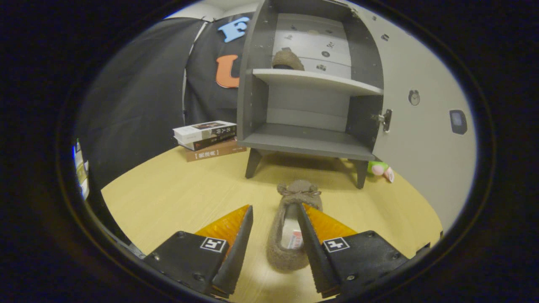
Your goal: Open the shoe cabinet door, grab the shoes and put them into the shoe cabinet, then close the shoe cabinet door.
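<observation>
Grey cabinet [309, 80] shelf: one slipper [287, 59]

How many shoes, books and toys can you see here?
Shoes: 2, one on the cabinet shelf, one between the open gripper fingers.
Books: 3, stacked.
Toys: 1, by the cabinet leg.
Total: 6.

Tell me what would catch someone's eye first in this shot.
Probably the fuzzy brown slipper lying on the wooden table between the fingers of the open claw. Beyond it stands the grey shoe cabinet, door open, with a matching slipper already on its upper shelf.
</observation>
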